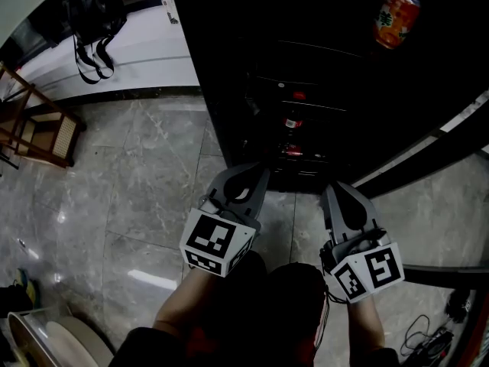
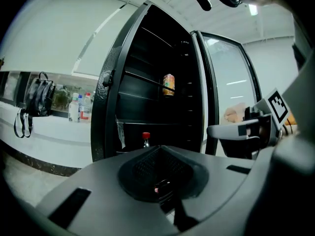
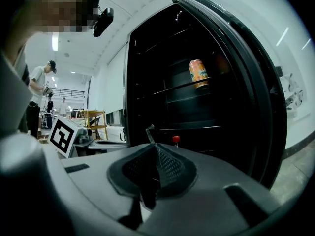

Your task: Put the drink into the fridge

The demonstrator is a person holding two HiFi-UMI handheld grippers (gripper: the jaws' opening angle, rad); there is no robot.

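Left gripper (image 2: 158,147): jaws pressed together, nothing between them, pointing nearly level at the open fridge (image 2: 106,107). Right gripper (image 3: 156,146): jaws likewise together and empty, held just beside the left one and facing the same opening.

Straight ahead of both sets of jaw tips, on a low shelf, stands a red-capped bottle (image 2: 145,139). The drink can (image 3: 198,73), orange, stands upright on a higher shelf inside the fridge, ahead of and well above both grippers, apart from them. It is nearer the right gripper's side in the head view.

The fridge door (image 3: 256,82) is swung open at the right gripper's outer side. Beyond the left gripper's outer side, a black bag (image 1: 92,14) rests on a white counter (image 1: 145,52). A grey marble floor (image 1: 137,182) lies beneath both grippers.
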